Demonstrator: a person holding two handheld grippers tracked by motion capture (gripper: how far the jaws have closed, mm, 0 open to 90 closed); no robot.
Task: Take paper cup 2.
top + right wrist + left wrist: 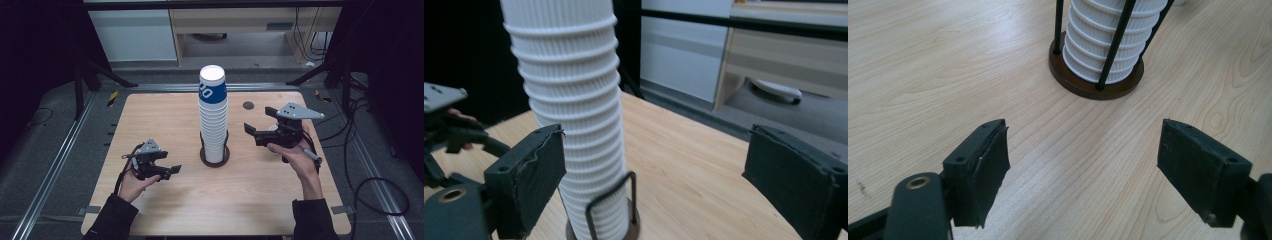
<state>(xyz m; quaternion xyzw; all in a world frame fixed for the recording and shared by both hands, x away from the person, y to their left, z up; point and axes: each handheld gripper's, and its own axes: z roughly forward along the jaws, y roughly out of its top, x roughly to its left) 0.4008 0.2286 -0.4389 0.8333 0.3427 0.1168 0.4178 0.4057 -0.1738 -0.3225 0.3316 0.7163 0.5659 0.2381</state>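
Flanking a tall stack of paper cups (213, 117) in its holder (215, 159) at the table's (150, 115) middle, the left gripper (172, 170) and right gripper (257, 122) gaped wide, empty. This looked like the approach; next, the right one probably had to rise toward the top cup.

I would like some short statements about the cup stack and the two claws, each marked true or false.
1. The stack of paper cups stands in a holder with a round brown base. True.
2. The left claw is shut on a cup. False: it is open and holds nothing.
3. The right claw is open beside the stack. True.
4. The stack lies on its side on the wooden table. False: it stands upright.
5. The top cup has a blue band. True.
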